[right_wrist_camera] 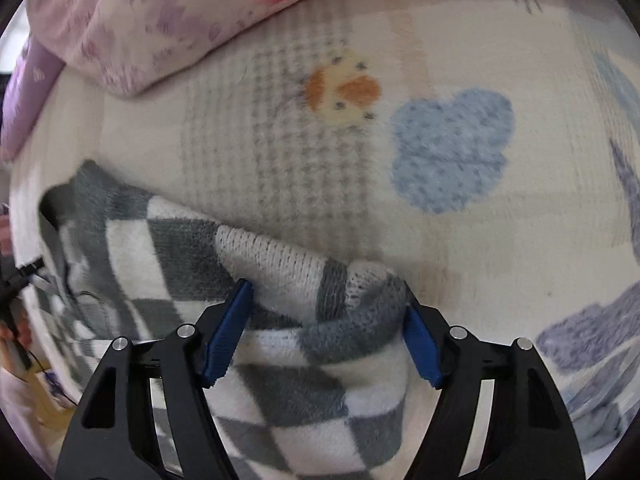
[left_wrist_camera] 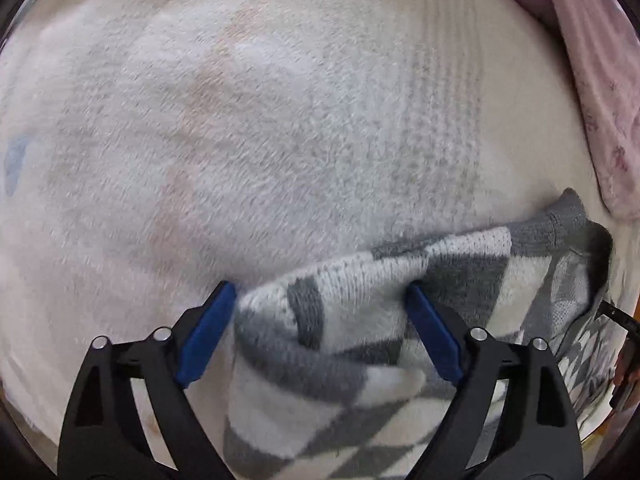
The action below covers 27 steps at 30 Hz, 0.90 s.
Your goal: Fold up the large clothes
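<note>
A grey-and-white checked knit garment (left_wrist_camera: 360,320) is seen bunched between the blue pads of the left gripper (left_wrist_camera: 320,300); the jaws are spread wide with the fold filling the gap, and both pads touch the fabric. The same garment (right_wrist_camera: 280,280) is likewise held between the wide-set pads of the right gripper (right_wrist_camera: 326,296), its rolled edge pressed against the right-hand pad. The garment lies on a cream fleece blanket (right_wrist_camera: 460,220) printed with a blue cloud shape (right_wrist_camera: 452,148) and an orange-faced figure (right_wrist_camera: 344,92). A pink floral pillow (right_wrist_camera: 160,20) rests on the blanket's far edge.
</note>
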### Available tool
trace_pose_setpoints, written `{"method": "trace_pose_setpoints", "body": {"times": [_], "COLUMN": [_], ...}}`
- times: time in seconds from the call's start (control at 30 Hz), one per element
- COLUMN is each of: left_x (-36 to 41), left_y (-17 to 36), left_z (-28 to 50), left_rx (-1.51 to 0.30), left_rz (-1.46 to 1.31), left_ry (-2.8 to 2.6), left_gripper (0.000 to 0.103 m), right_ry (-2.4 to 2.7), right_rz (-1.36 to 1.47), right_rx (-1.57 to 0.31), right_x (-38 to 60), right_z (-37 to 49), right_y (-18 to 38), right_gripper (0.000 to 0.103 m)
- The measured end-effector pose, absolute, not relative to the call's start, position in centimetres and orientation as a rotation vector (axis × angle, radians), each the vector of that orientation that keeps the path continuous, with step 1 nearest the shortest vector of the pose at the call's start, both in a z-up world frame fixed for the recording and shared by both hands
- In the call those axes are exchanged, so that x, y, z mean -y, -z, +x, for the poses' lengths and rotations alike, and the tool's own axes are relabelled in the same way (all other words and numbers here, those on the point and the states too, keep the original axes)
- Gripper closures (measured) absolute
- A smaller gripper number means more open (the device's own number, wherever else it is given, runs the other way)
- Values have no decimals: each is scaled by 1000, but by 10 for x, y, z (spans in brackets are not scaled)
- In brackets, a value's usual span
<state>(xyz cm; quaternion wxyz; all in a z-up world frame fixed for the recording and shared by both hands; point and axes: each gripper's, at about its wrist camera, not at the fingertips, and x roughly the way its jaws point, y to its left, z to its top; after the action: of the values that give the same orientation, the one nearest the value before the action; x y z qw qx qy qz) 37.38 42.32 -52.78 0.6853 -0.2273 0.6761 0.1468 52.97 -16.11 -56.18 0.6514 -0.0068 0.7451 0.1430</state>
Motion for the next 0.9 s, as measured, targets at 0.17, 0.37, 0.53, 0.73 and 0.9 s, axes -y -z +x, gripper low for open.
{"method": "trace_pose_setpoints", "body": {"times": [0.17,0.37,0.53,0.73,0.9], "left_x": [-421,-421,-415,-390,-362], "left_y": [512,492,465,424,401], "left_z": [366,353,346,332,321], "left_rx": [-1446,-1432,-1415,-1366,-1347], "left_rz": [-484,-481,-478,-378,-329], "left_ry": [-310,-349,-392,-472,-455], "left_gripper": [74,83,84,84,84], "right_ry": [-305,-271,-269,-223,-224], "right_rz": [-11,-11,-1,-69,-66], "right_rx": [-1644,-1580,-1539,-1476,-1445], "right_x": [161,158,153,152,159], "right_z": [523,511,503,483,461], "right_y": [549,525,493,449,422], "right_gripper": [78,84,85,85,86]}}
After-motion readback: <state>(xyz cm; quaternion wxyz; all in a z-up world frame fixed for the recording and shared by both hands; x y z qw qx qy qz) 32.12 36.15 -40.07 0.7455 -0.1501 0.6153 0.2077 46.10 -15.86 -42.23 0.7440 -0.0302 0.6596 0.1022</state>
